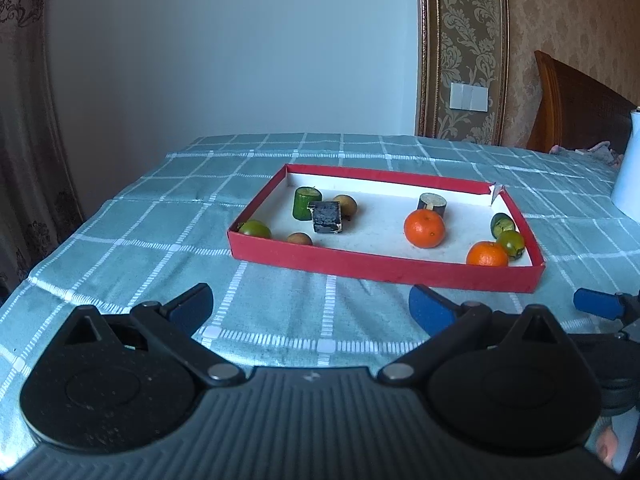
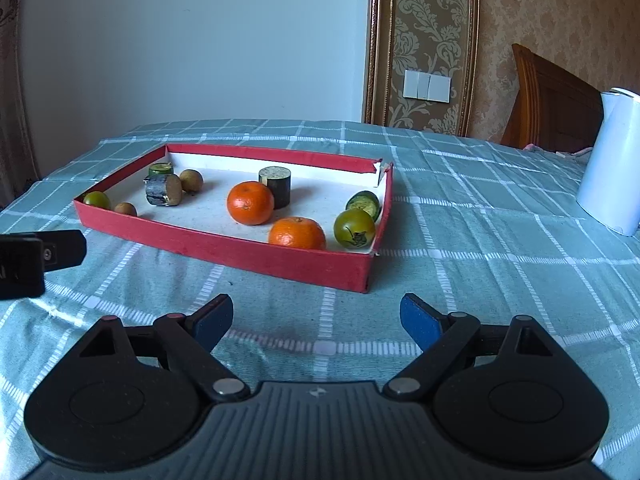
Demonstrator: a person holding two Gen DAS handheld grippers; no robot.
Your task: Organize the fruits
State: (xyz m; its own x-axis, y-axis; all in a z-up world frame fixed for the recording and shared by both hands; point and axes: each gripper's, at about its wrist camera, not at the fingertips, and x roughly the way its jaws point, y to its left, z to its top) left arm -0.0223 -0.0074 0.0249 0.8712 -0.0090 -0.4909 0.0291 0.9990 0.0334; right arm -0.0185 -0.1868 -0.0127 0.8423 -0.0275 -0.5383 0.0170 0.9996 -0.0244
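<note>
A shallow red box (image 1: 384,269) (image 2: 224,246) with a white floor lies on the checked tablecloth. In it are two oranges (image 1: 424,229) (image 2: 250,203), (image 1: 486,254) (image 2: 297,233), green round fruits (image 1: 511,242) (image 2: 354,228), (image 1: 255,229) (image 2: 97,200), small brown fruits (image 1: 345,202) (image 2: 191,180), and dark cut cylinder pieces (image 1: 432,203) (image 2: 275,186). My left gripper (image 1: 311,308) stands open over the cloth, short of the box's near wall. My right gripper (image 2: 316,318) is open too, nothing between its blue pads, near the box's right front corner.
A white jug (image 2: 612,168) (image 1: 628,168) stands on the cloth to the right of the box. A wooden headboard (image 2: 556,100) and a wall switch (image 2: 427,86) are behind. The left gripper's finger (image 2: 60,250) shows at the right view's left edge.
</note>
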